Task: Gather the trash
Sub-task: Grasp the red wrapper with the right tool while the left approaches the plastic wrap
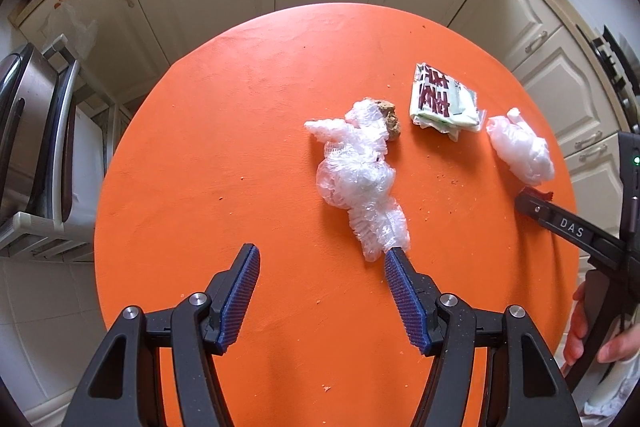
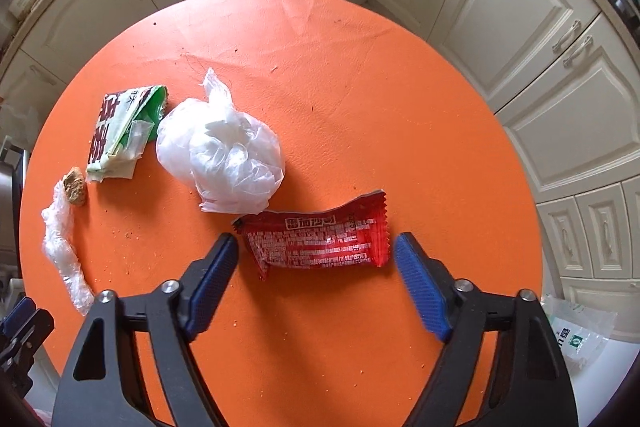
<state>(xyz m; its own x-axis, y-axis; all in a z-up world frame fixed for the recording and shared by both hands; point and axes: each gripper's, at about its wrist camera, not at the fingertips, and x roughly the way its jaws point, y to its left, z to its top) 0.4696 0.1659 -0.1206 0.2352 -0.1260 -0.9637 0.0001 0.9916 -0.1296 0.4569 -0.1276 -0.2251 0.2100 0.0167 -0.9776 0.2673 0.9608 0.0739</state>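
Left gripper (image 1: 322,255) hangs over the orange counter (image 1: 224,131), jaws spread, nothing between them; its right fingertip sits at the tail of a crumpled clear plastic wrap (image 1: 358,175). Next along, a brown crumb lump (image 1: 391,119), then a green-and-white packet (image 1: 442,99), then a white plastic bag (image 2: 224,155). Right gripper (image 2: 316,241) is released too, jaws straddling a red snack wrapper (image 2: 320,237) lying flat, pads not touching it.

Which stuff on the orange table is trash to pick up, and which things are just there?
Trash:
red wrapper
white bag
clear wrap
green packet
brown crumb lump

Just there:
table
cupboards
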